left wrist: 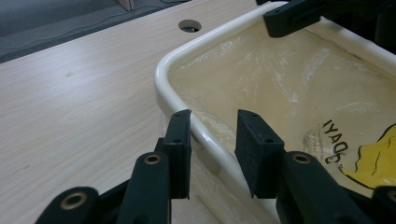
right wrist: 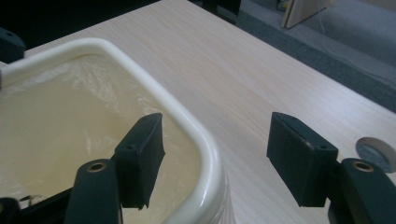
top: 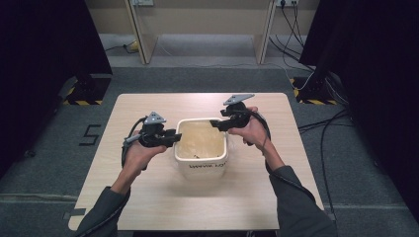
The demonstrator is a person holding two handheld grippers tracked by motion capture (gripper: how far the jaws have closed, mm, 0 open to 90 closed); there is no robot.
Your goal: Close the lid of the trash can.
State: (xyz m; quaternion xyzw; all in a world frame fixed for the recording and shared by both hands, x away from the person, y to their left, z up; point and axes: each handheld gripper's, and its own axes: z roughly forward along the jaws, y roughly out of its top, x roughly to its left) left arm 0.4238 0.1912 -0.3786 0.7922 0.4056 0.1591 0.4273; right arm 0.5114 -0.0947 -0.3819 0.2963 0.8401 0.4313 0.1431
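Note:
A cream plastic bin [top: 202,170] stands mid-table, lined with a clear plastic bag [left wrist: 280,79] that carries yellow print and black letters [left wrist: 369,163]. My left gripper [top: 173,137] is at the bin's left rim. In the left gripper view my left gripper [left wrist: 212,140] is open and straddles the rim [left wrist: 161,79], one jaw outside and one inside. My right gripper [top: 216,124] is at the far right corner. In the right gripper view my right gripper [right wrist: 217,154] is wide open across the rim [right wrist: 140,70], with one jaw over the liner [right wrist: 56,116] and the other over the table.
The light wooden table [top: 148,197] has a round cable hole [left wrist: 189,25] behind the bin, also seen as a cable hole [right wrist: 373,151] in the right gripper view. Grey carpet, trailing cables [top: 326,123] and dark stands [top: 86,89] surround the table.

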